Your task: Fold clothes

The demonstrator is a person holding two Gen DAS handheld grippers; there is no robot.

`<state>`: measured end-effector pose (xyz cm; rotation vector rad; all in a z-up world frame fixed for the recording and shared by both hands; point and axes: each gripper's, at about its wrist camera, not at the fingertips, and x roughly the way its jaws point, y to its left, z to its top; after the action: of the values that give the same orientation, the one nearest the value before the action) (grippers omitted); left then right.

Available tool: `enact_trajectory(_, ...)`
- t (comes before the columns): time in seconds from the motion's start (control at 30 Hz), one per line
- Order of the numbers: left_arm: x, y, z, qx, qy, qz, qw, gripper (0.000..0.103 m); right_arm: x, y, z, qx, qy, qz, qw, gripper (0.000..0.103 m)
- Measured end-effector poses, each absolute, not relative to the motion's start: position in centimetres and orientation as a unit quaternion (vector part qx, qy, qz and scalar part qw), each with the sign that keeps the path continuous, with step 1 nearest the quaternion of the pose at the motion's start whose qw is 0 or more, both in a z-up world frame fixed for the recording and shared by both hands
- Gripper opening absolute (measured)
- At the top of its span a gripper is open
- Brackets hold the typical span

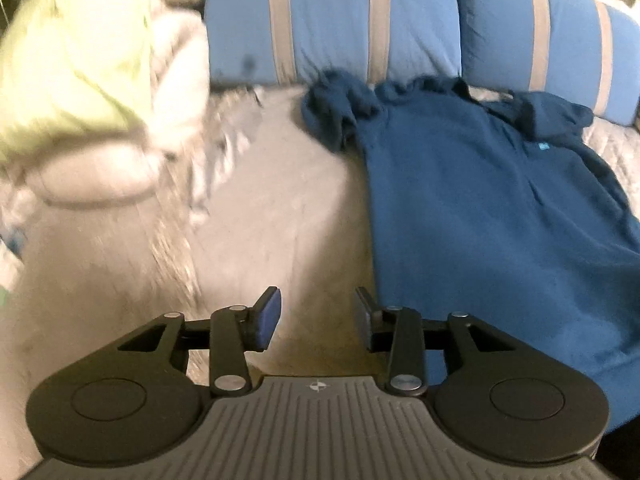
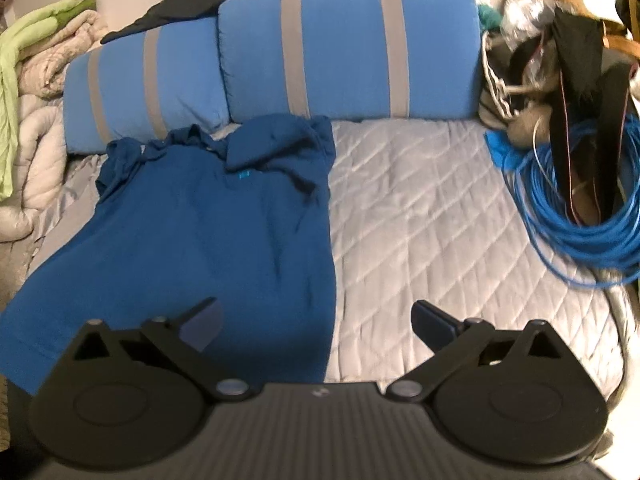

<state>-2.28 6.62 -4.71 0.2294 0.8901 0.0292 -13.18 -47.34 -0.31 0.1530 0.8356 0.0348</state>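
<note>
Between folds: blue shirt spread flat on quilted bed, collar toward striped pillows. Left gripper part open, right gripper wide, both empty. Next: pinching hem corners at near edge.

Dark blue shirt flat on bed, sleeves rumpled

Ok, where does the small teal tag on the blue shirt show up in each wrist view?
Left wrist: the tag sits upper right, near the collar of the shirt, which fills the right half.
Right wrist: the tag sits left of centre, upper half, under the folded collar; the shirt fills the left half.
Shared landmark: the striped blue pillow just behind the collar.
</note>
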Motion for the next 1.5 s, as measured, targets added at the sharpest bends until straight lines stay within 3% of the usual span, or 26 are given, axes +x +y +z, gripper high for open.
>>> enact_trajectory(0.57, -1.7, 2.6, -1.9, 0.146, 0.354, -0.008, 0.924, 0.04, -10.3, -44.4, 2.5, 0.029, 0.371, 0.027, 0.928, 0.103)
enact_trajectory(0.67, -0.9, 3.0, -1.8, 0.142, 0.334, -0.01, 0.932, 0.046, -9.7, -44.3, 3.0, 0.019, 0.361, 0.024, 0.932, 0.103)
enact_trajectory(0.73, -0.3, 3.2, -1.8, 0.149, 0.318, -0.002, 0.936, 0.056, -9.1, -44.5, 3.6, 0.012, 0.351, 0.024, 0.936, 0.103)
enact_trajectory(0.87, 0.7, 3.9, -1.2, 0.148, 0.298, -0.011, 0.943, 0.062, -7.7, -45.4, 5.2, 0.001, 0.331, 0.024, 0.943, 0.103)
enact_trajectory(0.93, 1.0, 4.3, -0.5, 0.146, 0.29, -0.021, 0.946, 0.072, -7.0, -46.1, 6.1, -0.002, 0.322, 0.025, 0.946, 0.103)
enact_trajectory(1.3, -2.1, 11.1, 8.1, 0.12, 0.305, -0.03, 0.944, 0.083, -6.2, -51.6, 12.4, -0.006, 0.303, 0.036, 0.952, 0.103)
enact_trajectory(1.5, -3.9, 14.0, 14.5, 0.07, 0.311, -0.032, 0.947, 0.084, -6.9, -54.8, 16.2, 0.012, 0.305, 0.039, 0.951, 0.103)
